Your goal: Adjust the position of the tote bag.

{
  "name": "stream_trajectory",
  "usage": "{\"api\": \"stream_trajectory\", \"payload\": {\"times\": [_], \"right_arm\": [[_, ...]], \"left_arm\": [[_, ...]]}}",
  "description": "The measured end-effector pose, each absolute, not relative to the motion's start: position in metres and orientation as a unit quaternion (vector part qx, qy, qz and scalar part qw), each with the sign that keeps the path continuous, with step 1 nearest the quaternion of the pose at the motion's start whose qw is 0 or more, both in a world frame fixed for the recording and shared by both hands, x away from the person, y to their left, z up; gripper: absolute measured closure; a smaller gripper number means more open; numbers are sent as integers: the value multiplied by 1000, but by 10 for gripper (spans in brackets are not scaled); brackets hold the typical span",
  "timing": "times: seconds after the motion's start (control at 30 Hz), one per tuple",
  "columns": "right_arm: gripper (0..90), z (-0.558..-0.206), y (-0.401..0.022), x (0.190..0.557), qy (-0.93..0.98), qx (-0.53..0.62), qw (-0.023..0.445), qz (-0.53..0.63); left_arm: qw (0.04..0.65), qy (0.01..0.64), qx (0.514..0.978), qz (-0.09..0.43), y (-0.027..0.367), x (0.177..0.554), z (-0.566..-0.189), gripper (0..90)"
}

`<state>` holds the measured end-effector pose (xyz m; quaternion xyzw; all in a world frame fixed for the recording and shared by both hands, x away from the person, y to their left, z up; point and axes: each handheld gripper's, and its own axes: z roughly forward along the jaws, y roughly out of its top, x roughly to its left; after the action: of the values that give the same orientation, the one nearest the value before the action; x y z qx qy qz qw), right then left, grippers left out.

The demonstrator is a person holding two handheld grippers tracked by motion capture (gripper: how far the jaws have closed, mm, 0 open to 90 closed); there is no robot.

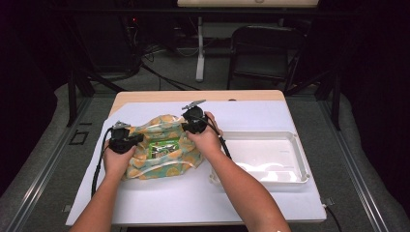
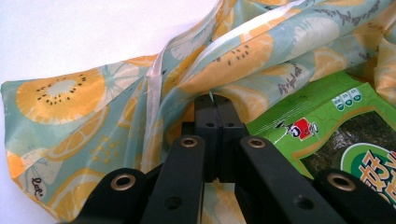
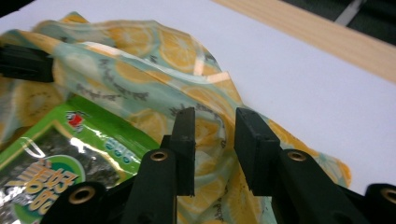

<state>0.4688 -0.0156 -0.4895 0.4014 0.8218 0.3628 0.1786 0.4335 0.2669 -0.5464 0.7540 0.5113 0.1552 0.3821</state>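
**Fruit-print bag held at its left edge, right jaws parted**

We see a fruit-print bag (image 1: 162, 147) lying on the white table cover (image 1: 193, 198), left of centre, with a green seaweed packet (image 1: 164, 147) resting on its middle. Our left gripper (image 1: 126, 140) sits at the bag's left side. In the left gripper view its jaws are pressed tight together on a fold of the fabric (image 2: 224, 70) — the cloth bunches up just ahead of the closed pads, beside a white ribbon trim (image 2: 156, 74), and the packet (image 2: 345, 135) lies to the right.

Our right gripper (image 1: 189, 124) is at the bag's far right edge. In the right gripper view its jaws stand apart, with a ridge of the bag (image 3: 154, 60) visible through the gap — the pads do not press on it. The packet (image 3: 56, 158) shows at lower left there.

A white plastic tray (image 1: 295, 159) sits on the table to the right of the bag, close beside our right forearm.
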Motion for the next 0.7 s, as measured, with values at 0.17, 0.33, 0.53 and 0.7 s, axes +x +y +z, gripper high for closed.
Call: {"api": "stream_trajectory", "payload": {"times": [0.17,0.33,0.53,0.7], "right_arm": [[684,-484,-5,453,834,372,188,362],[705,-494,6,442,853,347,191,339],[709,-509,1,443,861,359,174,316],[689,-517,-5,446,864,364,166,307]], "left_arm": [[384,511,753,159,266,433,-546,900],[382,510,754,160,266,432,-546,900],[381,510,754,160,265,433,-547,900],[381,511,754,161,265,433,-547,900]]}}
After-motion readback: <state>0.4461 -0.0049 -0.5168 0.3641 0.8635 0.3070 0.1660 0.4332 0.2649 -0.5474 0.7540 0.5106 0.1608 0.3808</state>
